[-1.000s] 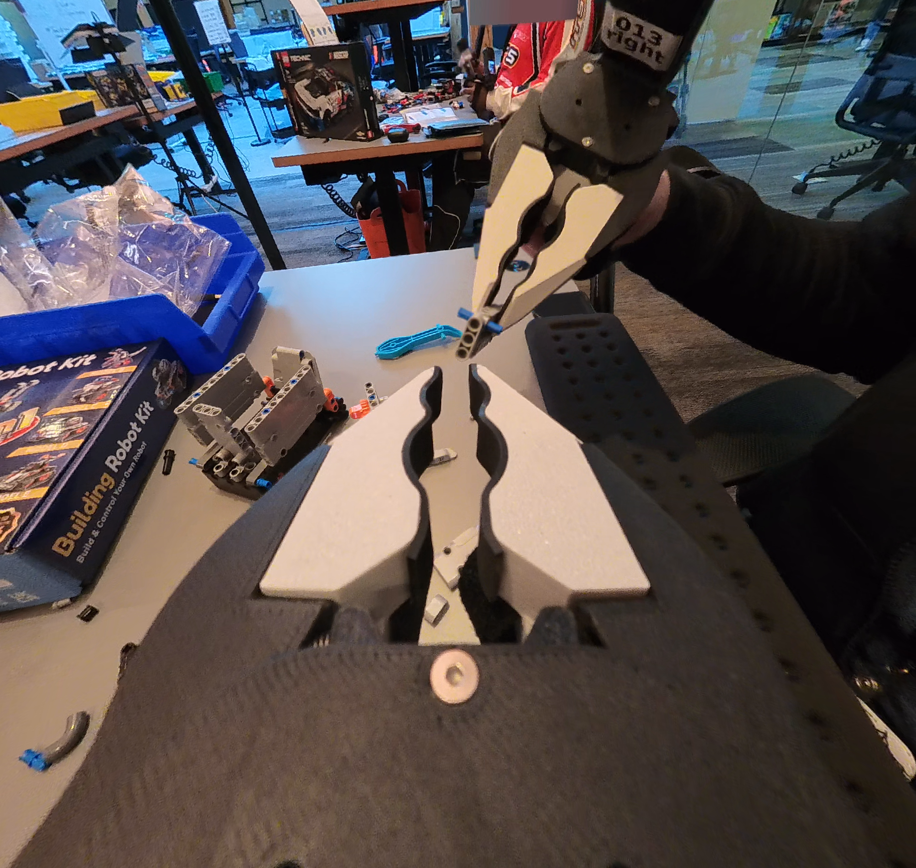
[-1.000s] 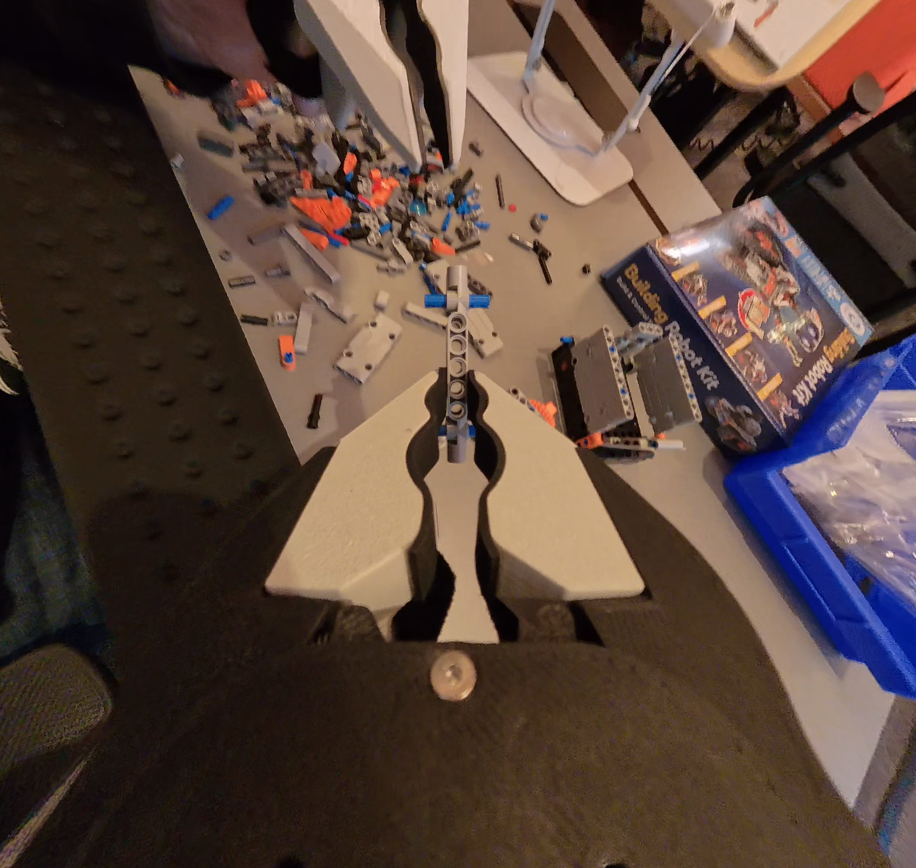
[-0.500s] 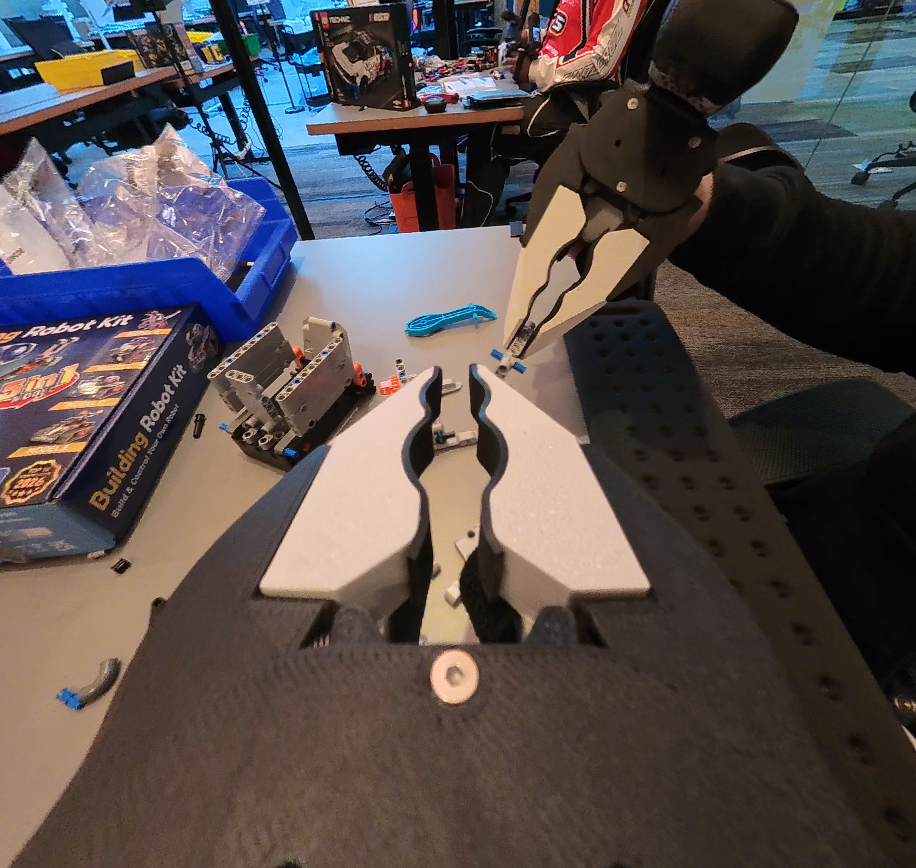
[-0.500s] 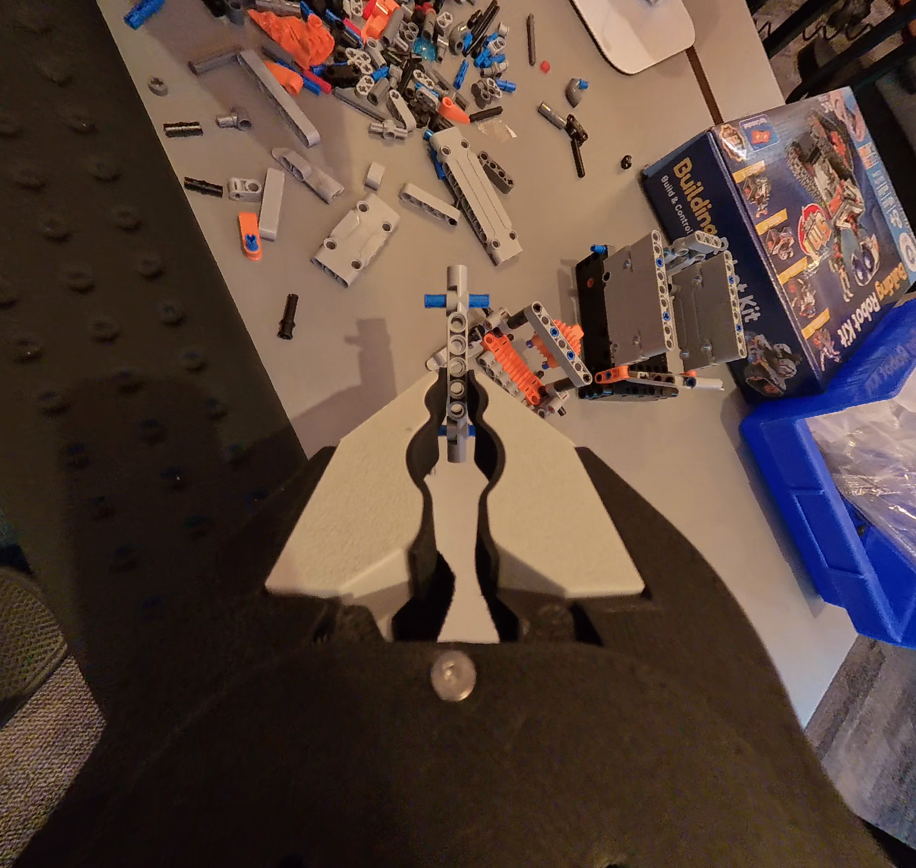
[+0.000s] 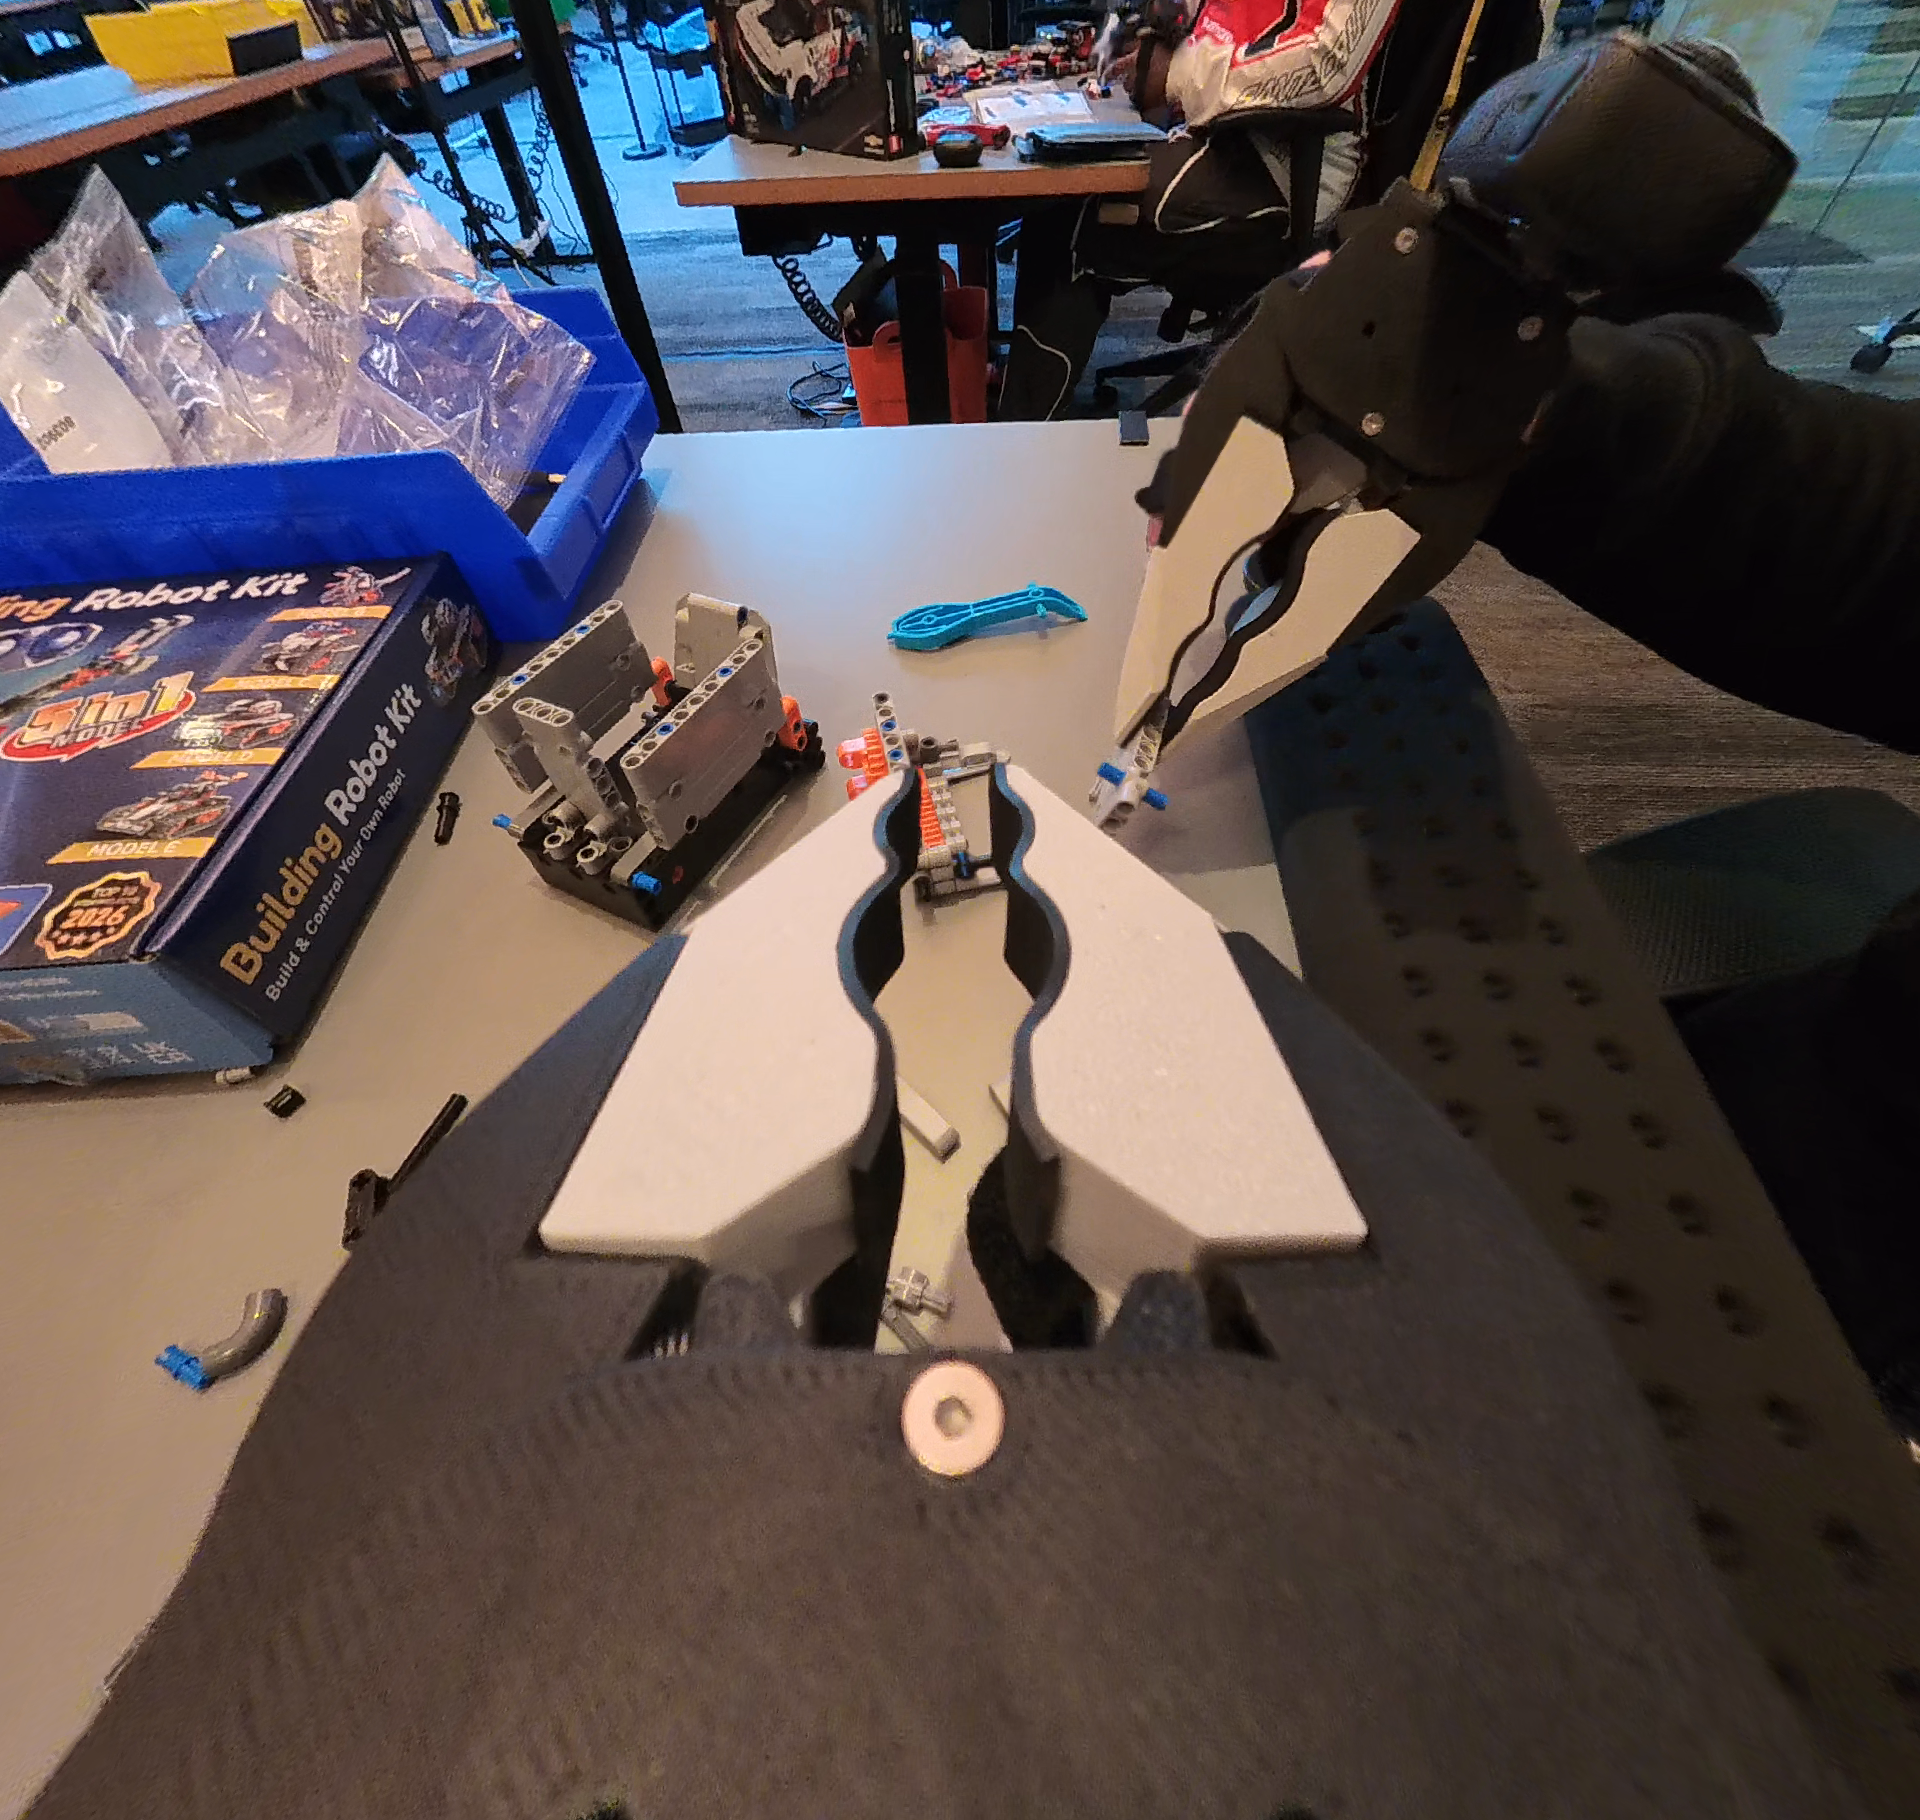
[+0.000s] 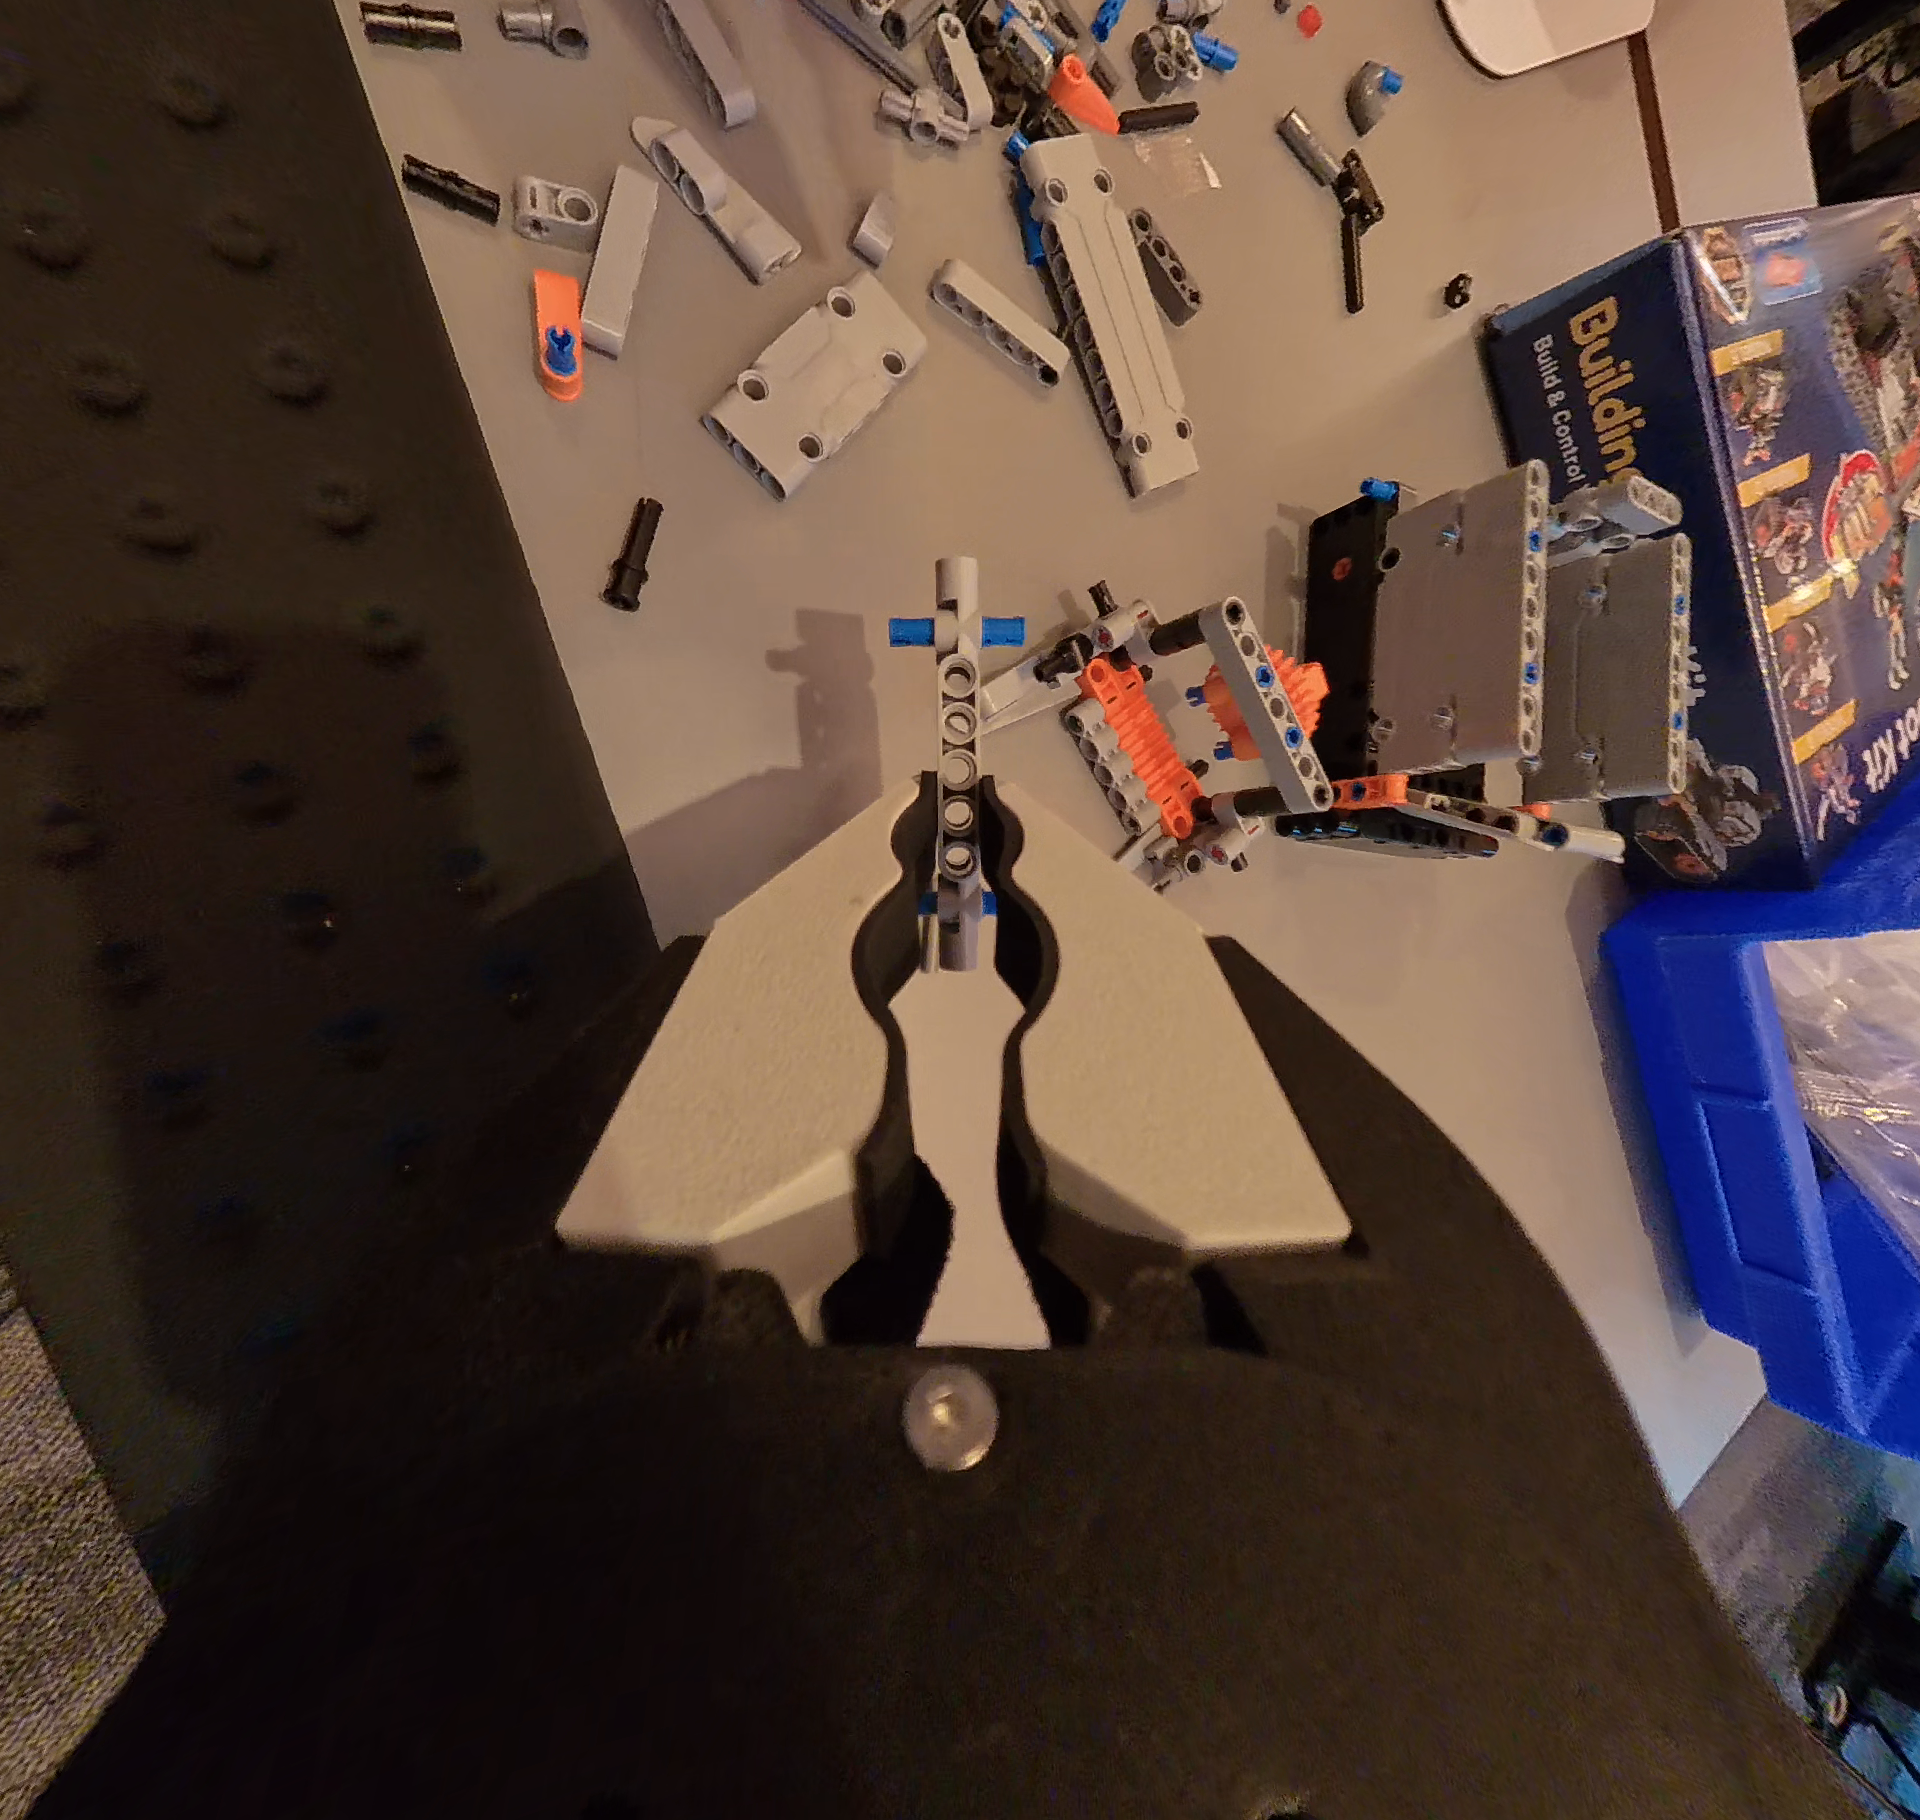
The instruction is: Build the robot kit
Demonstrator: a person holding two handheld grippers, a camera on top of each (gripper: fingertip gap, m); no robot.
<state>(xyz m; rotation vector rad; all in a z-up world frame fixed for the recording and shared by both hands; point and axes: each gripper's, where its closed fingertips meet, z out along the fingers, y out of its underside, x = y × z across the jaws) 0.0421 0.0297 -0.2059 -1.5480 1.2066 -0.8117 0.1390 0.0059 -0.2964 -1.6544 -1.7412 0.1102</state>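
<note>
The right gripper, fingers clamped on a grey beam, has dropped close beside the orange frame, while the left gripper hovers over it, slightly open and empty.

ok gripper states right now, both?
Left gripper: open, holding nothing, over the orange-grey assembly.
Right gripper: shut on grey beam with blue pins.
</note>
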